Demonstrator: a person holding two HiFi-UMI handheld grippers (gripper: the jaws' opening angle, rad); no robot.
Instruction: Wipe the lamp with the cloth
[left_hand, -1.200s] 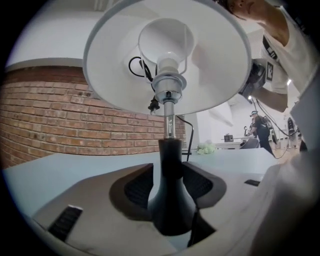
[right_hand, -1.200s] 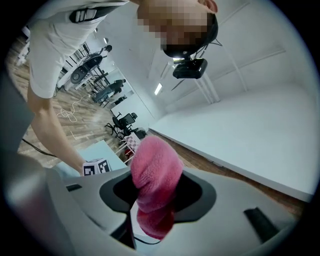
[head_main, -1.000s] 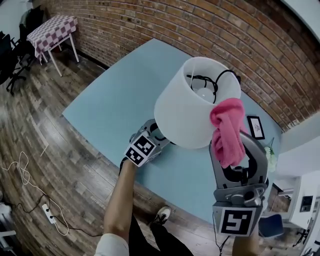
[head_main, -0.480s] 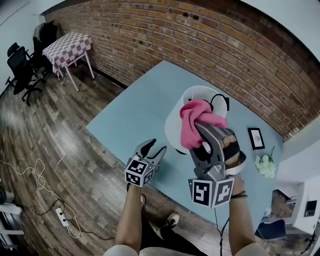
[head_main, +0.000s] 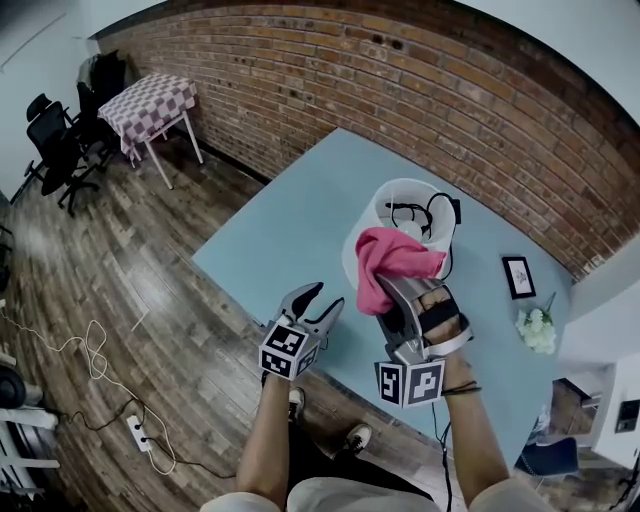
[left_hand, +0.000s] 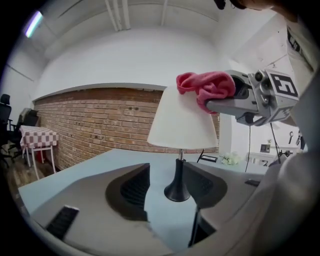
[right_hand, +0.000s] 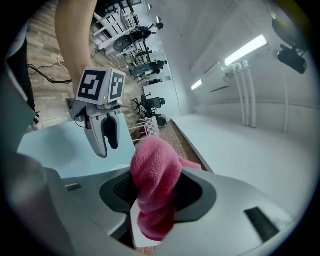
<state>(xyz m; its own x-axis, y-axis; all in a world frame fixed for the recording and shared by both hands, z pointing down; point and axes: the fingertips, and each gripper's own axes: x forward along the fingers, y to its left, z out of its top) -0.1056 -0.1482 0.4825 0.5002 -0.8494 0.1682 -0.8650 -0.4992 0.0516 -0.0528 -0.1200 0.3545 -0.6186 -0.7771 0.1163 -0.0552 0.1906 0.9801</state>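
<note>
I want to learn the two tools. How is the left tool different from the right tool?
The left tool is empty, its jaws apart though just closing a little; the right tool is shut on the pink cloth. The left tool hangs short of the lamp; the right tool has the cloth up at the lamp. Both carry a marker cube.

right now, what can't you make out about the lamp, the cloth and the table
- Lamp base: in the head view, hidden under the shade and cloth; only the left gripper view shows it.
- Cloth on shade: they overlap in both views; touching or just in front, cannot tell.
- Right gripper view: the bunched cloth blocks the middle; no lamp visible.
- Framed picture: head view, too small to make out.
</note>
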